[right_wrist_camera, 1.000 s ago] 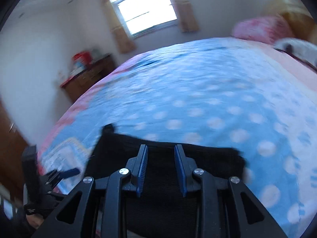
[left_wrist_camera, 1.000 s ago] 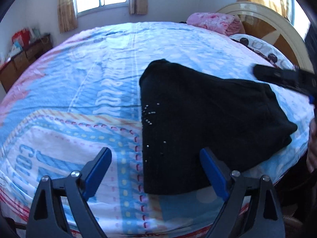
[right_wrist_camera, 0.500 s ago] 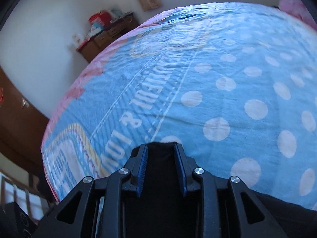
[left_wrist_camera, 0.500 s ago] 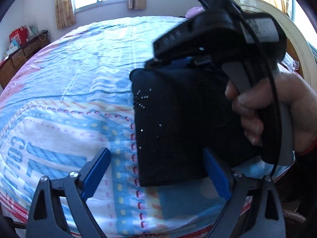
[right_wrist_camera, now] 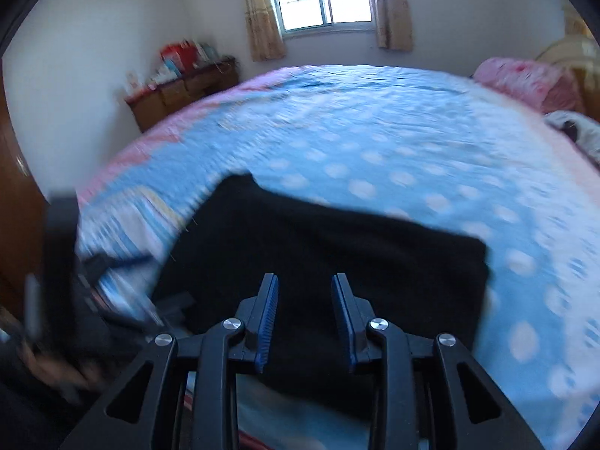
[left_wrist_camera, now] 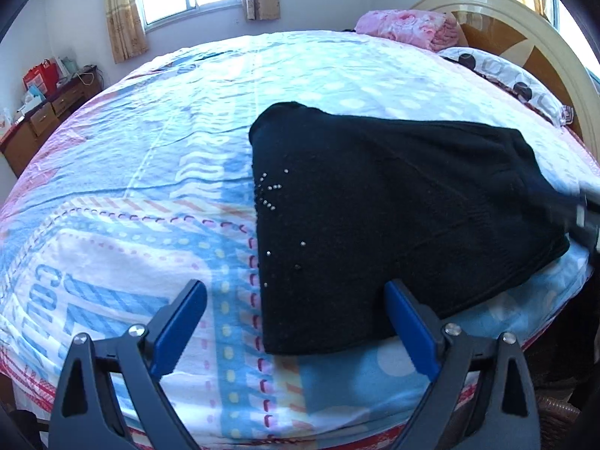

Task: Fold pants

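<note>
The black pants [left_wrist_camera: 390, 221], with small shiny studs, lie folded in a flat bundle on the blue patterned bed sheet [left_wrist_camera: 157, 157] near the bed's front right edge. My left gripper [left_wrist_camera: 296, 322] is wide open and empty, hovering just in front of the bundle's near edge. My right gripper [right_wrist_camera: 304, 318] is part open and empty above the near edge of the pants [right_wrist_camera: 330, 258]; that view is blurred by motion. A blurred part of the right gripper [left_wrist_camera: 585, 213] shows at the right edge of the left wrist view.
A pink folded blanket [left_wrist_camera: 408, 30] and a spotted pillow [left_wrist_camera: 502, 75] lie by the headboard [left_wrist_camera: 532, 33]. A wooden cabinet [left_wrist_camera: 45, 116] with clutter stands at the far left wall. The bed edge runs just under my grippers.
The right gripper, which reached over the pants while shut on the cloth half a second ago, has let go, opened part way and pulled back right. The left gripper stayed open, nearly still.
</note>
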### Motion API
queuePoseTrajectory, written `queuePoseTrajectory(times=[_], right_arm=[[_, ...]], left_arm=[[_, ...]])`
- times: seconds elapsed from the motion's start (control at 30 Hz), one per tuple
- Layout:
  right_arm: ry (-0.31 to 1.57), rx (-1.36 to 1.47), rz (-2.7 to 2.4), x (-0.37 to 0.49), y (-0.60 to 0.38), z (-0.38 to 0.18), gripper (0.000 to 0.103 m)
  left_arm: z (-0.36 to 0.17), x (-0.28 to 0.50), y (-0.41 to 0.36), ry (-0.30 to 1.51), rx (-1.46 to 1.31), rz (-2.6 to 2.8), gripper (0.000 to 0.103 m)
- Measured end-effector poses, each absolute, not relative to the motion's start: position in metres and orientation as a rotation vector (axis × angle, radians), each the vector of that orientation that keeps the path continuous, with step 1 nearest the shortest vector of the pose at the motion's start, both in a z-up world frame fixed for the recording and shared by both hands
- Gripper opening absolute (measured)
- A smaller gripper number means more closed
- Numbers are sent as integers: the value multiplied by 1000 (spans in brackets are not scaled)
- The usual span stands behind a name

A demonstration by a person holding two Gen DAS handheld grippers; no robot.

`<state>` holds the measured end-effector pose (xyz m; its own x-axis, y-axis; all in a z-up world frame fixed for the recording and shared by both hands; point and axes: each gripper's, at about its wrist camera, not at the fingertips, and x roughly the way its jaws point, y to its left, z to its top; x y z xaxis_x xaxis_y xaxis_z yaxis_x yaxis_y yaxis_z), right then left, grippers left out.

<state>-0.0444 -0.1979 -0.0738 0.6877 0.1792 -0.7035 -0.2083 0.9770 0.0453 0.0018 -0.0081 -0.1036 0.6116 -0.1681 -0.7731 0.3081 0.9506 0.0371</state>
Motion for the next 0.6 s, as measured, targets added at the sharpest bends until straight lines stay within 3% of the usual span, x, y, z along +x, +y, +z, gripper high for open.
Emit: queuePoseTrajectory(times=[0.37,0.47,0.6], right_arm=[[791,-135,198,-85,-210,-110,32],[761,-42,225,-89,-217,-96,32],[588,73,159,-106,-248,-63,33]], left_arm=[[-105,2,-29,884,226,-232,99],[-100,1,-21,882,191,-250,99],[-86,-3,-13,829,182,-241,99]])
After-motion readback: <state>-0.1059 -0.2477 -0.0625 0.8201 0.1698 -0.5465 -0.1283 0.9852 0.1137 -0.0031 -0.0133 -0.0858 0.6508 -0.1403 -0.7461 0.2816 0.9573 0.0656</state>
